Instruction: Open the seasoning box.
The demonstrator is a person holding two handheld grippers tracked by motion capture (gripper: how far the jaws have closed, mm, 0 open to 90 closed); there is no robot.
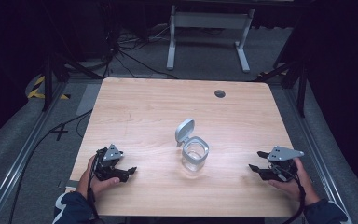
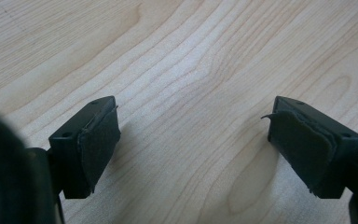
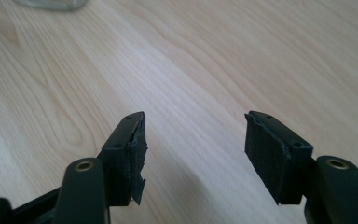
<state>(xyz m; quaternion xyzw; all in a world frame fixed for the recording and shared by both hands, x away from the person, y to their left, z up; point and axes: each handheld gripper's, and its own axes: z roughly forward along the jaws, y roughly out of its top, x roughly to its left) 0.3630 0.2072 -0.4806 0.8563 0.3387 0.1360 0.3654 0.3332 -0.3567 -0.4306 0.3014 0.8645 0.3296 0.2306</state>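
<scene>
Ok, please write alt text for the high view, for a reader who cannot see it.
A clear jar with its hinged lid open stands on a wooden table. A person's hands rest a left gripper and a right gripper on either side, both apart from it.

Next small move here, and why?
Probably bring the right gripper in toward the clear jar. Both it and the left gripper rest open and empty on the table, apart from the jar, whose hinged lid stands open.

Legible markings: none.
No text, label, brand, number or sign can be read on any surface in these views.
</scene>
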